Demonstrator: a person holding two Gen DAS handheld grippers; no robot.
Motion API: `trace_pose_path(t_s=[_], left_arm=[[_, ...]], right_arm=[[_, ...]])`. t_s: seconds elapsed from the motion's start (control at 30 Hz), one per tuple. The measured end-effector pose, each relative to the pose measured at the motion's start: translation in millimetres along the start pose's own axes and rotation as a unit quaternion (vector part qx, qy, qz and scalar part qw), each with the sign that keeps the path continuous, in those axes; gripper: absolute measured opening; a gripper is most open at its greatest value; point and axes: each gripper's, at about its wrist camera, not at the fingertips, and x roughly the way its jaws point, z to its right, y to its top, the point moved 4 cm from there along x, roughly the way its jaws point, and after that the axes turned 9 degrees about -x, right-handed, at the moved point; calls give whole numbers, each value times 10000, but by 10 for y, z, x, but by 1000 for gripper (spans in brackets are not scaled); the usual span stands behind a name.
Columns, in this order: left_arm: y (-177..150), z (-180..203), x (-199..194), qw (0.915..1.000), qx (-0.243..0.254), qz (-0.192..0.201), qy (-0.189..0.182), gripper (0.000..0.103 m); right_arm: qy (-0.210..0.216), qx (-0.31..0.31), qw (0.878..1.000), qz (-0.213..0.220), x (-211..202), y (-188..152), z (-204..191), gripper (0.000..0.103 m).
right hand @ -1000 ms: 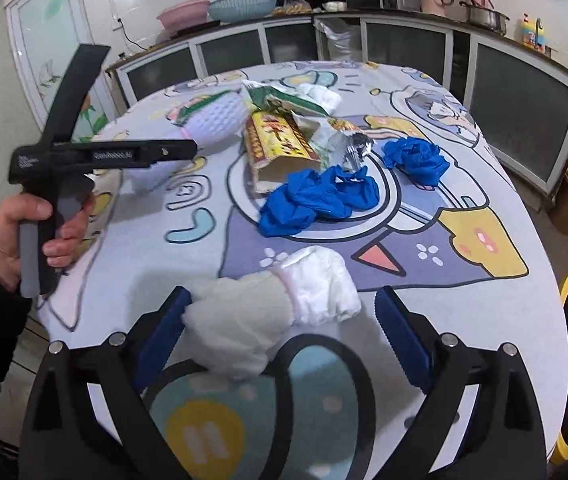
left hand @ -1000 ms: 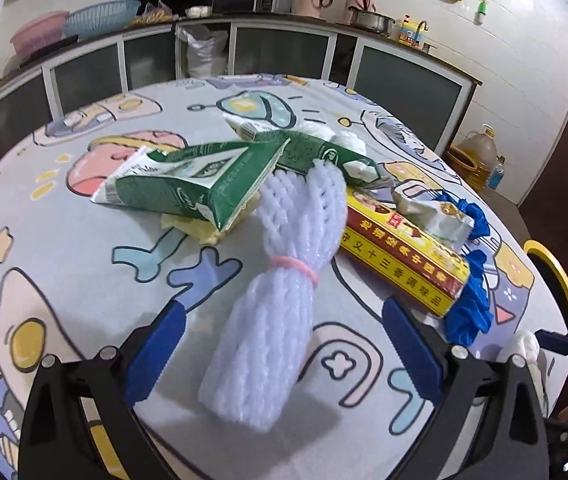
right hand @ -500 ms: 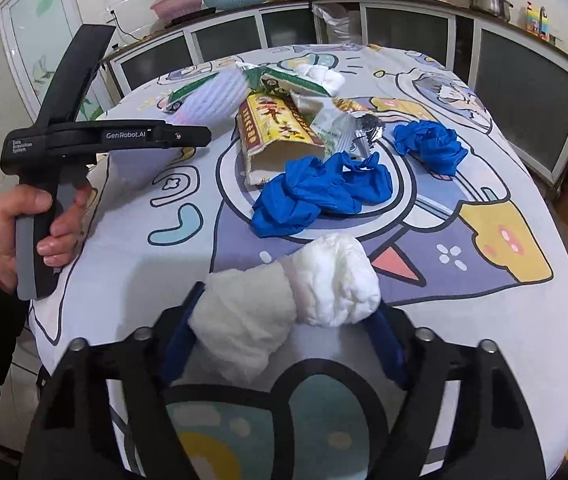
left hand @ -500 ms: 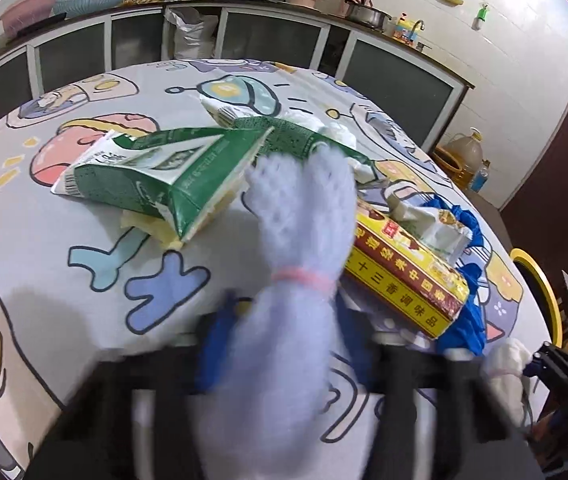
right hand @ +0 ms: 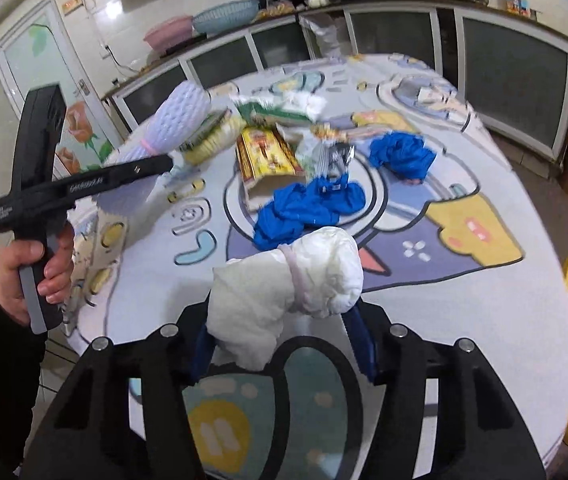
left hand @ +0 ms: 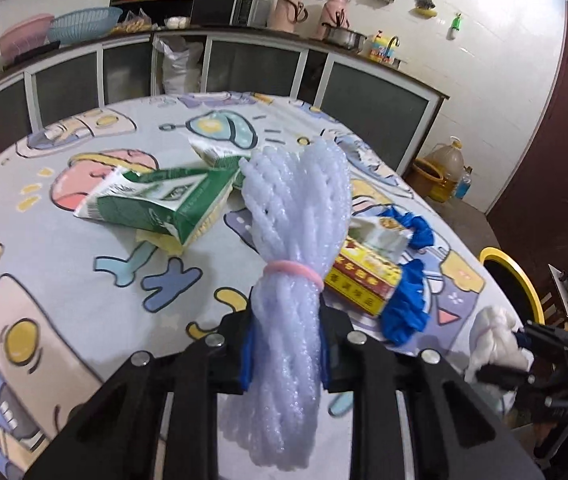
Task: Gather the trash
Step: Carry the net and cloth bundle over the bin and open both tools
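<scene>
A pale lavender foam-net bundle [left hand: 295, 208] tied with a pink band sits between the blue pads of my left gripper [left hand: 285, 344]. The jaws are closing on it, and it hangs clear of the tablecloth. From the right wrist view the same bundle [right hand: 180, 116] sticks out of the left gripper [right hand: 156, 164]. A white crumpled wad [right hand: 307, 276] with a band round it is pinched in my right gripper [right hand: 280, 340], whose jaws are also closing. That wad [left hand: 495, 336] shows at the right edge of the left wrist view.
A green carton [left hand: 156, 204], a yellow-red box [right hand: 268, 152], a silver wrapper [right hand: 331, 156] and blue gloves [right hand: 307, 208] lie on the round cartoon-print table [right hand: 463, 300]. A yellow-rimmed bin [left hand: 507, 280] stands right of the table. A hand [right hand: 32, 268] holds the left tool.
Both grippers went from wide open to closed on their items. The left one now carries the foam bundle and the right one the white wad, both raised off the cloth.
</scene>
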Motion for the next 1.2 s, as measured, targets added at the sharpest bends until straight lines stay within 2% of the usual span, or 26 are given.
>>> trace_pose_path(t_s=[0.2,0.43,0.73,1.0,1.2], left_arm=[[-98,105,-346,9998,80,166,-58,22],[-265,361,-426,9995,148,125,-236,22],[-381,1052,-157,9956,527,-120,-769,22],[-427,1810,203,9867,991,-406,-1226,22],[-456,2314,412,9789,1270,-552,-1502,23]], right_arm=[[-39,-22,9996,268,-302,-9,50,54],[-220,163,9987,421,-564,-134,237,54],[-803,589,9929,657,-1022,-370,769,54],[-1604,1240,9755,857,-1524,-669,1465,55],[-2003,1666,9612,905,-1772,-867,1878,55]])
